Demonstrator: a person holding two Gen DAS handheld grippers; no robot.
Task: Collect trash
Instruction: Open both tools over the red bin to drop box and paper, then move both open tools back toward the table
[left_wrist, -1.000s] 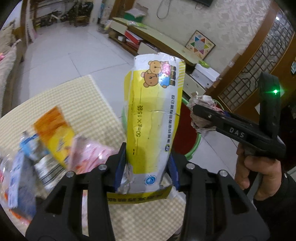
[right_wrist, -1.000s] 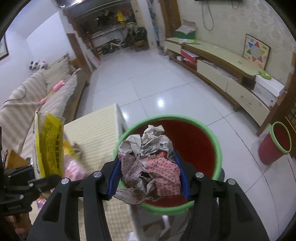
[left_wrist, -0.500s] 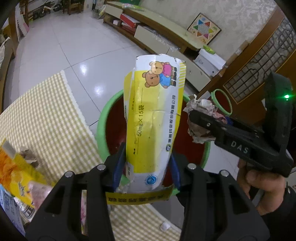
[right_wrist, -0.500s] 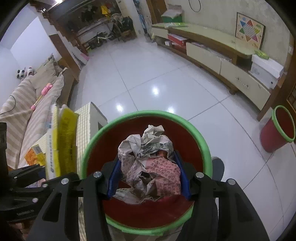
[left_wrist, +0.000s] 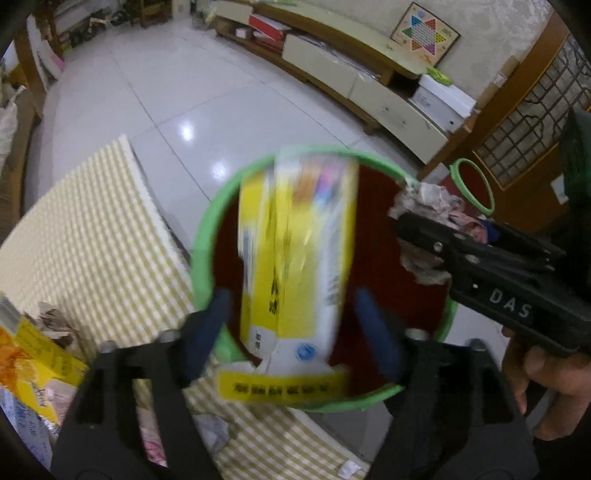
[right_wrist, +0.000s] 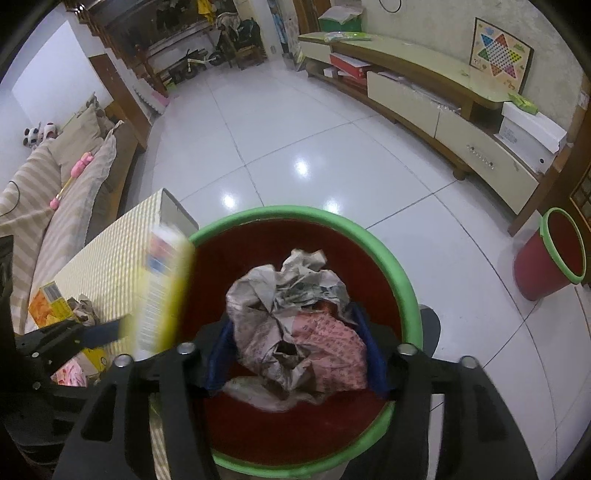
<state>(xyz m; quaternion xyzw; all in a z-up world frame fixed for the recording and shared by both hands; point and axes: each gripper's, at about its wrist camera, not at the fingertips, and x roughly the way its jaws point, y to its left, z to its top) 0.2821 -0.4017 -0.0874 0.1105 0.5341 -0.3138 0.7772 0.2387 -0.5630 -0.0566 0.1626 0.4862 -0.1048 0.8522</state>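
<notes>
A red bin with a green rim (left_wrist: 199, 258) (right_wrist: 406, 288) stands against the table's edge, below both grippers. My left gripper (left_wrist: 291, 299) is opening, its blue pads wide apart. A yellow and white box (left_wrist: 295, 251) (right_wrist: 162, 291), blurred, drops between them into the bin, and neither pad touches it. My right gripper (right_wrist: 295, 332) (left_wrist: 417, 236) hangs over the bin's mouth with a crumpled newspaper ball (right_wrist: 295, 325) (left_wrist: 428, 199) between its pads. Its jaws are opening, and the paper still fills the gap and touches both pads.
The table with a yellow checked cloth (left_wrist: 92, 229) (right_wrist: 110, 258) lies to the left, with an orange and yellow packet (left_wrist: 40, 354) and other wrappers on it. A second red bin (right_wrist: 550, 254) stands on the tiled floor at right. A long low cabinet (right_wrist: 443, 110) lines the far wall.
My left gripper's jaws have spread and let go of the yellow box, which is falling into the bin. Both grippers came down over the bin. The newspaper ball stays between the right pads.
</notes>
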